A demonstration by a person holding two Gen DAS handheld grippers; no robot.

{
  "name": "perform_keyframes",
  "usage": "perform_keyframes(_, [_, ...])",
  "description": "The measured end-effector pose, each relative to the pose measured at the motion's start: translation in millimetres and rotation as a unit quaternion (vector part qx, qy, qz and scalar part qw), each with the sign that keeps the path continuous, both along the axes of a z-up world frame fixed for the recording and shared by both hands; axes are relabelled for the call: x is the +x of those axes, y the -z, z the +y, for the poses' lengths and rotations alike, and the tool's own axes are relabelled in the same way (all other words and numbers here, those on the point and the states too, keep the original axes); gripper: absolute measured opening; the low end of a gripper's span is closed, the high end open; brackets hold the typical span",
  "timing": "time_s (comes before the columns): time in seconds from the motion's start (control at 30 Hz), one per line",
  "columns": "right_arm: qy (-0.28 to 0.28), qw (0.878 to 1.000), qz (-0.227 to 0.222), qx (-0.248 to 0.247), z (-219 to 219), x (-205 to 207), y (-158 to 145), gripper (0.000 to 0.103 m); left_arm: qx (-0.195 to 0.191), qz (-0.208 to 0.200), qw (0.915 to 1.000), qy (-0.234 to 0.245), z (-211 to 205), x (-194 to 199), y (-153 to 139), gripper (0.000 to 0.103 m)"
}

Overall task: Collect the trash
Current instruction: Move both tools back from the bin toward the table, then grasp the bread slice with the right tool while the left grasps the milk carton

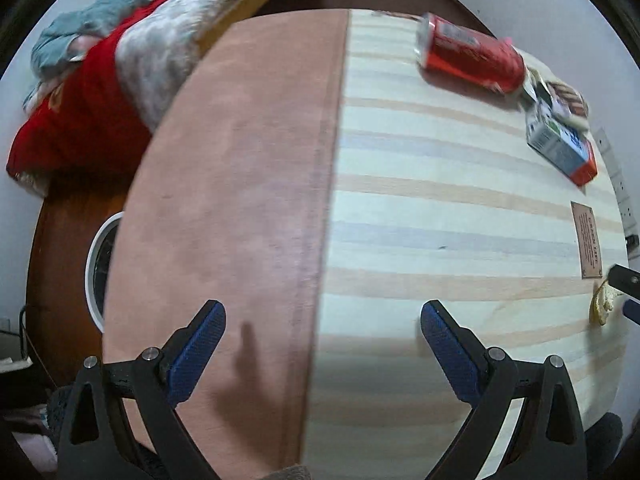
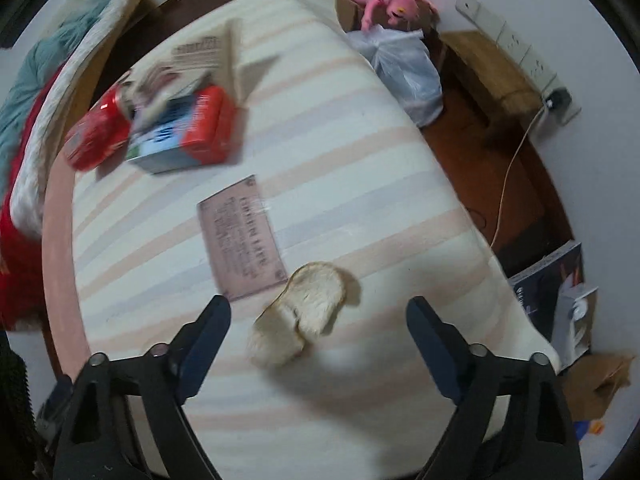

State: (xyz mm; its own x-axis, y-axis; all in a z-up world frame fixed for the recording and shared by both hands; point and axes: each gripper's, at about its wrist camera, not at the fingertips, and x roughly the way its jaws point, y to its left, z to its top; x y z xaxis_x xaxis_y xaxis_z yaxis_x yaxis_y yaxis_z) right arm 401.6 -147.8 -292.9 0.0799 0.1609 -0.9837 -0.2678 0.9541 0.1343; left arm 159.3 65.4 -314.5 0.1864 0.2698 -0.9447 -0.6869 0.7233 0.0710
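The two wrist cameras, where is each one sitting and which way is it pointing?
Left wrist: rides the left tool, looking down across the striped tablecloth toward the red can and carton; its two open blue-padded fingers show.
Right wrist: rides the right tool, looking down at the peel; its open fingers show.
Shared: can, carton, brown card, peel.

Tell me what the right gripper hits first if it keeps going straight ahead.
Most likely the peel, lying on the striped cloth between the open fingers of the right gripper. Depth is unclear.
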Motion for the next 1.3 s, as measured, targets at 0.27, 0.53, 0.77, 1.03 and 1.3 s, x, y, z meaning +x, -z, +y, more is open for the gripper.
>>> perform_keyframes(0.27, [-0.028,0.991,-0.119,-0.048,28.4,-27.5,5.1,0.043,-0.002,0.003,0.9999,0.015,-9.6,26.7,2.3,0.1])
perform_keyframes(0.53, [-0.027,0.992,-0.126,0.0,18.3,-11.1,-12.5,0.025,-0.025,-0.036,0.9964,0.072,-27.4,75.0,-13.9,0.1])
perform_keyframes(0.77, [0.004,0.996,-0.075,0.045,1.7,47.1,-8.6,0.024,-0.091,-0.075,0.9796,0.163,-45.8,160.4,-23.3,0.1])
perform_keyframes(1.03, [0.033,0.996,-0.048,0.063,-6.1,76.3,6.8,0.024,-0.098,-0.045,0.9682,0.225,-73.8,222.9,-5.9,0.1])
perform_keyframes(1.3, [0.034,0.996,-0.05,0.065,-9.9,77.0,8.5,0.022,-0.071,-0.052,0.969,0.231,-71.3,237.1,7.2,0.094])
